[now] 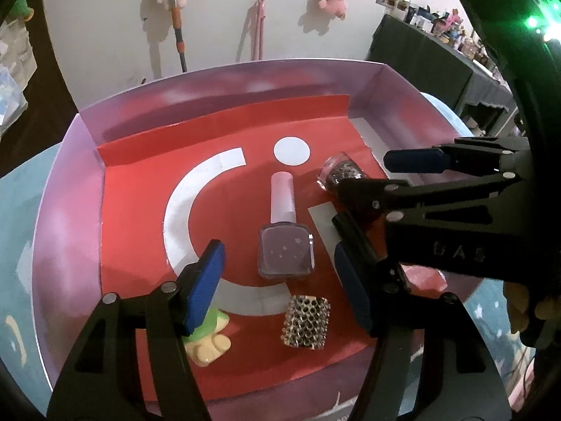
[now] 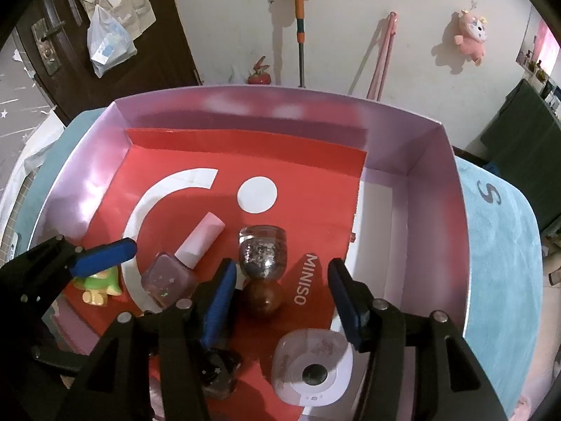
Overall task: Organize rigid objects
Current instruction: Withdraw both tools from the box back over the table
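A lilac box (image 1: 63,189) lined with red Miniso paper holds the objects. In the left wrist view a purple nail polish bottle (image 1: 285,235) lies in the middle, a rhinestone block (image 1: 305,322) near it, a green figurine (image 1: 207,336) under my left finger, and a glitter jar (image 1: 335,172) further back. My left gripper (image 1: 284,287) is open above the bottle. My right gripper (image 2: 282,301) is open over a brown ball (image 2: 261,298), with a white square device (image 2: 312,368) and the glitter jar (image 2: 263,252) close by. The right gripper (image 1: 375,189) enters the left view from the right.
The box (image 2: 434,189) sits on a blue cloth (image 2: 498,245). A dark small item (image 2: 219,375) lies under my right gripper's left finger. Plush toys (image 2: 471,37) and a mop handle (image 2: 299,28) hang on the wall behind. A dark cabinet (image 1: 424,59) stands at the right.
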A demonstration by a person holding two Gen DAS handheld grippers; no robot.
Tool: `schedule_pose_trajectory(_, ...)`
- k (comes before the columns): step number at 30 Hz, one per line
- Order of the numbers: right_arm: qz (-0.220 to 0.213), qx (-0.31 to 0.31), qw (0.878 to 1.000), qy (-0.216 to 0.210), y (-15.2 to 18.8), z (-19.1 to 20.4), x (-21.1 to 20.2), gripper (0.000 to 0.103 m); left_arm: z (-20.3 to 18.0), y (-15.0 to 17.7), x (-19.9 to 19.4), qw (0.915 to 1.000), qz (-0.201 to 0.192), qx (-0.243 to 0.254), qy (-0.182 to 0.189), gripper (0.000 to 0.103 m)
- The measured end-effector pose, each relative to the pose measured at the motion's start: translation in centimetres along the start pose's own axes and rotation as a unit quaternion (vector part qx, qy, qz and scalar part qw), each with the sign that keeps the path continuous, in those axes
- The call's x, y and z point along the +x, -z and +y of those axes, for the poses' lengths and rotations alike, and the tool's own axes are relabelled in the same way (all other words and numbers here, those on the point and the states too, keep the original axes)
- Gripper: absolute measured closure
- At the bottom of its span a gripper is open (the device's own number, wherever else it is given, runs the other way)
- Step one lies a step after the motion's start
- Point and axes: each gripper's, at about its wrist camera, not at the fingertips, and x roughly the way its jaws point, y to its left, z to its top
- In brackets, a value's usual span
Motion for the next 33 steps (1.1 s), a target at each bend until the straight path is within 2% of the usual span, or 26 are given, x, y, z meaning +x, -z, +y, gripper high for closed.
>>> schedule_pose_trajectory(4,-0.014,0.008,1.0,-0.008,0.0,0.0,-1.5,0.045,-0.1,0.4,-1.4,0.9999,-0.013,-0.005,0.005,0.039)
schedule_pose_trajectory(8,-0.042,0.015,0.999,-0.015,0.4,0.2,-4.4,0.044,-0.3,1.2,-3.4,0.9994,-0.034,-0.008,-0.001,0.033)
schedule_pose_trajectory(14,-0.11,0.01,0.994,-0.017,2.4,1.1,-11.1,0.034,-0.7,3.2,-7.6,0.9972,-0.072,-0.009,-0.02,0.028)
schedule_pose_trajectory(18,-0.162,0.001,0.987,-0.022,5.0,2.1,-16.1,0.022,-1.4,5.0,-10.8,0.994,-0.102,-0.005,-0.039,0.027)
schedule_pose_trajectory(22,-0.206,-0.006,0.978,-0.023,8.0,3.1,-20.4,0.016,-2.1,7.1,-14.4,0.9889,-0.142,-0.005,-0.045,0.018)
schedule_pose_trajectory(24,-0.224,-0.007,0.974,-0.02,10.0,3.6,-22.2,0.008,-2.3,8.0,-15.6,0.9864,-0.158,-0.01,-0.044,0.018)
schedule_pose_trajectory(28,-0.244,-0.012,0.97,-0.004,13.4,4.5,-23.8,0.003,-2.7,10.5,-17.6,0.9826,-0.178,-0.021,-0.048,0.013)
schedule_pose_trajectory(33,-0.251,-0.002,0.968,0.009,17.7,5.3,-23.7,0.0,-3.0,13.1,-18.2,0.982,-0.181,-0.037,-0.038,0.012)
